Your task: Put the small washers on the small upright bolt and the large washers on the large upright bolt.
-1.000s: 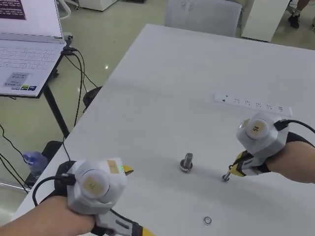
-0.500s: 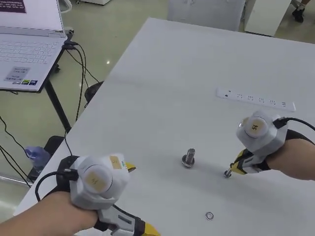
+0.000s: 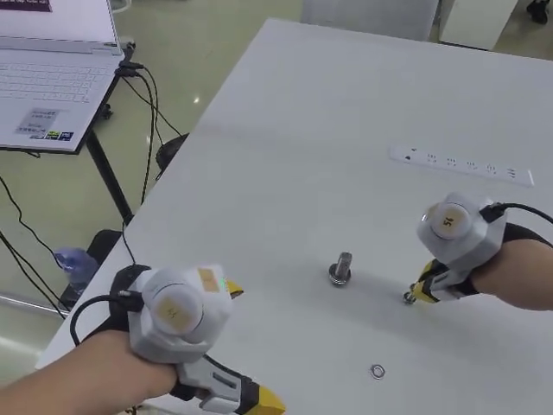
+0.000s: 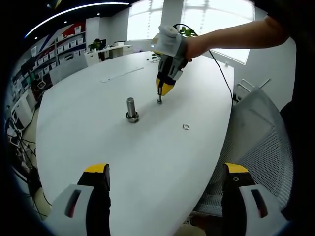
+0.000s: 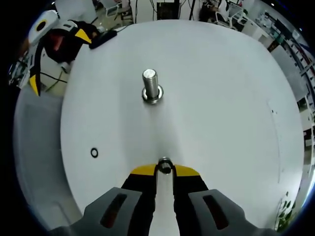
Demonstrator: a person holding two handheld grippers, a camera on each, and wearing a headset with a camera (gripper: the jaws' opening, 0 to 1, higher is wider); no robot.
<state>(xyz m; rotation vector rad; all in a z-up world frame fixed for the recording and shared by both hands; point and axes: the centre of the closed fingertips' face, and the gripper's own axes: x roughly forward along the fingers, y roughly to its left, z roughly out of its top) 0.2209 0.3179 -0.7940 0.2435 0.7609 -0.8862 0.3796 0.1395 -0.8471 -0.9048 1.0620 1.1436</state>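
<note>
White tabletop (image 3: 346,112) runs wide and bare in the head view, its left edge slanting down towards the left gripper (image 3: 251,346), whose yellow-tipped jaws stand released at the near corner. Beyond that edge are a laptop (image 3: 52,95) on a stand and trailing cables (image 3: 143,121) over the floor. The large bolt (image 3: 341,268) stands upright mid-table with a washer at its foot. Just to its right is the small bolt (image 3: 409,298), met by the right gripper (image 3: 421,292). A loose washer (image 3: 378,372) lies nearer, apart from both bolts. A power strip (image 3: 471,166) lies farther back.

Left gripper view: the left gripper (image 4: 166,169) has its jaws spread wide over the near table edge, holding nothing. Open surface separates it from the large bolt (image 4: 131,108), the small bolt (image 4: 159,100) under the right gripper (image 4: 164,91), and the loose washer (image 4: 186,127). A mesh chair (image 4: 256,137) stands off the table's side.

Right gripper view: the right gripper (image 5: 165,169) has its jaws drawn nearly together, with the small bolt (image 5: 165,166) between the tips. Whether a washer is pinched there is unclear. The large bolt (image 5: 152,87) stands ahead, the loose washer (image 5: 94,152) is off to the left, and the left gripper (image 5: 56,59) is at the far edge.
</note>
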